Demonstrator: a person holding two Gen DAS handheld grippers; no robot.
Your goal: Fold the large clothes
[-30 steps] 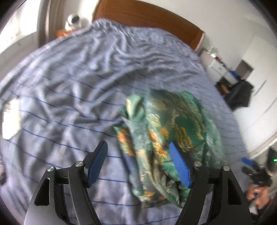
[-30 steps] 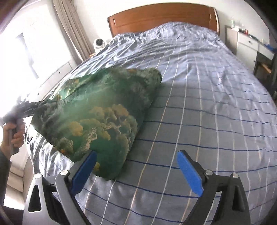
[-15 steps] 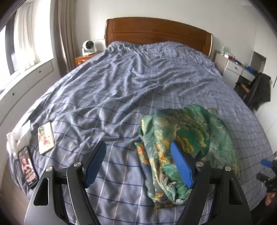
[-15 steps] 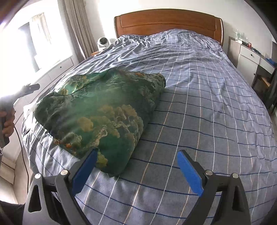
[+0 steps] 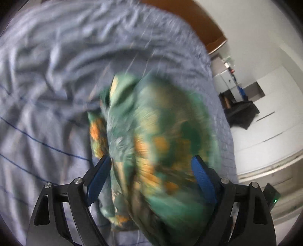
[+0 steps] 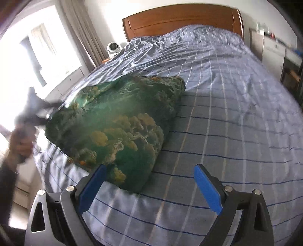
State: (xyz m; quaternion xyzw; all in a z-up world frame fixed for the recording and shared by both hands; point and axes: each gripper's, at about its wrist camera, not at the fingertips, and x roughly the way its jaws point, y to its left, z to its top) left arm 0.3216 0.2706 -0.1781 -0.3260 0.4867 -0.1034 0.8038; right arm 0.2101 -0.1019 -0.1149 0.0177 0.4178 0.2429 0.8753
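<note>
Home bedroom, lived-in.
A big bed (image 6: 236, 106) is taking up most of both views, wearing a blue-grey checked cover (image 6: 217, 132) that is lying wrinkled near the wooden headboard (image 6: 181, 18). Curtains (image 6: 83, 36) are hanging beside a bright window (image 6: 37, 47) on the left side, with a small white fan-like device (image 6: 113, 47) sitting on a bedside stand next to them. White drawers (image 6: 273, 51) with small items on top are standing against the wall right of the bed. In the left wrist view, white wardrobe doors (image 5: 274, 106) are showing and dark cloth is hanging over a chair (image 5: 240, 113).
</note>
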